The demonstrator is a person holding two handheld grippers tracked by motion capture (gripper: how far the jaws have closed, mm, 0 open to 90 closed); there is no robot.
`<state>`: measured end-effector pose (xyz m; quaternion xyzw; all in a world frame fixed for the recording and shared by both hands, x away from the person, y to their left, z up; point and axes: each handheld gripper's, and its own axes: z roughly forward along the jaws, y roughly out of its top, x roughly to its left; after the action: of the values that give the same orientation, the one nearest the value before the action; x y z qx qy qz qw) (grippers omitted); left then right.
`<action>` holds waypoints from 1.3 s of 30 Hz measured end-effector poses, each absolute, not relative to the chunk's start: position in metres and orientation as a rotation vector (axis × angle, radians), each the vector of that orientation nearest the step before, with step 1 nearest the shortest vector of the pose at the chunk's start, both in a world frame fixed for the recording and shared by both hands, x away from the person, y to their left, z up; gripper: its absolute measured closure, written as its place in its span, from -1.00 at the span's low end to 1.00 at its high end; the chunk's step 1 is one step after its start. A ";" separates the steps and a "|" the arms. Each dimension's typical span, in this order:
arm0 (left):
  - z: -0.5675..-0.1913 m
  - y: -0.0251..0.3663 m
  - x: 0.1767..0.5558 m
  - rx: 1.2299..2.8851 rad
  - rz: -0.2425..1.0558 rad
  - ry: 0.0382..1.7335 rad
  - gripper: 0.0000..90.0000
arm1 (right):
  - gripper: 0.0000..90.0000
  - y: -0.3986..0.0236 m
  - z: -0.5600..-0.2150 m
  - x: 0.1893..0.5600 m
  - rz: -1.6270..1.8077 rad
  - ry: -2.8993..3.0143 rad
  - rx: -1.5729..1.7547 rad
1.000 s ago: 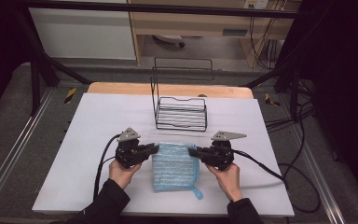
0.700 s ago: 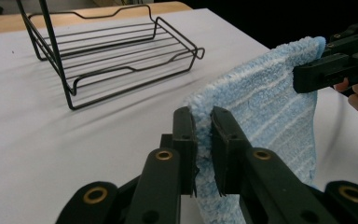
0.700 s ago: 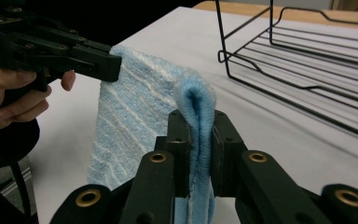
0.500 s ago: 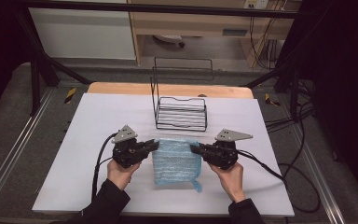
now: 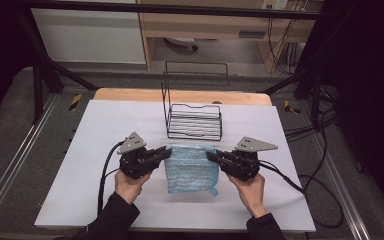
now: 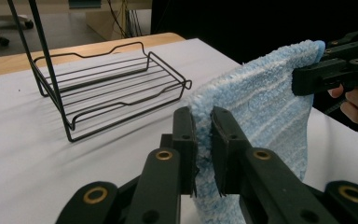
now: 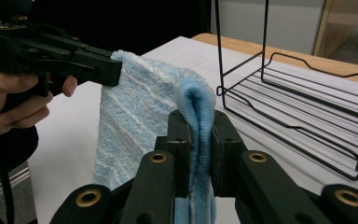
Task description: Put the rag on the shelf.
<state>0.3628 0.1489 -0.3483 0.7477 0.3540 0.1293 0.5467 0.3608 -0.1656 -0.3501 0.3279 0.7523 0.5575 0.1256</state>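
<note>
Two grippers, the left gripper and the right gripper, each pinch a top corner of the blue towel, lifted just before the wire rack, not yet put in

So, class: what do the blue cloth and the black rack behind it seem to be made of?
Blue cloth: looks like soft terry or microfibre, with a fuzzy looped pile, pale woven stripes and limp folds where it hangs.
Black rack: probably thin metal wire with a dark, slightly glossy coating; the rods are slim, stiff and bent into shape.
</note>
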 end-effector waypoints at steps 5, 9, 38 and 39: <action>-0.339 0.148 0.362 1.751 0.324 0.823 0.79 | 0.80 -0.167 -0.342 0.357 1.630 2.166 0.934; -0.330 0.147 0.363 1.729 0.333 0.809 0.79 | 0.80 -0.167 -0.332 0.355 1.633 2.136 0.920; -0.262 0.139 0.394 1.560 0.446 0.747 0.80 | 0.80 -0.158 -0.260 0.365 1.634 1.882 0.811; -0.259 0.138 0.395 1.559 0.452 0.742 0.80 | 0.80 -0.158 -0.257 0.366 1.634 1.875 0.812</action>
<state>0.3952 0.1384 -0.2594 0.6802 0.3237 0.1972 0.6274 0.3656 -0.1578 -0.2573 0.2997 0.6921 0.6031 0.2598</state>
